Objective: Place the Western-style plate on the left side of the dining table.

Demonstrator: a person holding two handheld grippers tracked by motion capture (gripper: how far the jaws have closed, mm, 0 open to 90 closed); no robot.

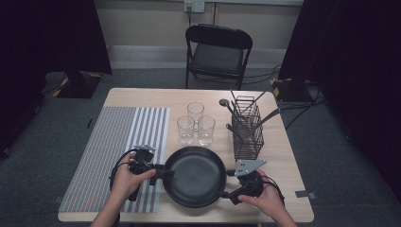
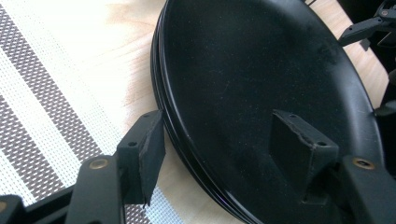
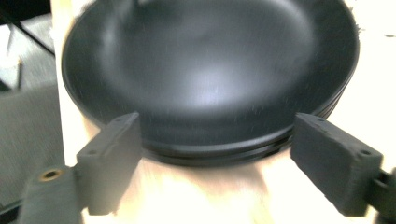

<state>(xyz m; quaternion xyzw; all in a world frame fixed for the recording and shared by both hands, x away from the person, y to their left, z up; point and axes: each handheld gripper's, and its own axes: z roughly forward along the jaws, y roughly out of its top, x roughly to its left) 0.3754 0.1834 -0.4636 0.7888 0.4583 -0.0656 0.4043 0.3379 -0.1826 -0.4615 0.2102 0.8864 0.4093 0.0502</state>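
- A light wooden table (image 1: 283, 156) fills the middle of the high view; a black folding chair (image 1: 218, 52) stands on the grey floor beyond its far edge.
- A striped grey-and-white placemat (image 1: 118, 142) covers the left part of the table, running from the far half to the near edge.
- A stack of black plates (image 1: 195, 176) sits at the near centre of the table, its left rim just beside the placemat. The ridged edges of several plates show in the two gripper views.
- A black wire cutlery basket (image 1: 248, 130) stands upright to the right, beyond the plates, with dark utensils leaning out of its top.
- The left gripper (image 2: 229, 154), held in the person's left hand, straddles the stack's left rim: one jaw outside on the table side, the other over the top plate's inner face. The jaws are spread, and no pad presses the rim.
- The right gripper (image 3: 238, 158) meets the stack's right near edge with jaws wide apart, the rim between them, untouched.
- Three clear glasses (image 1: 195, 125) cluster just beyond the plates.
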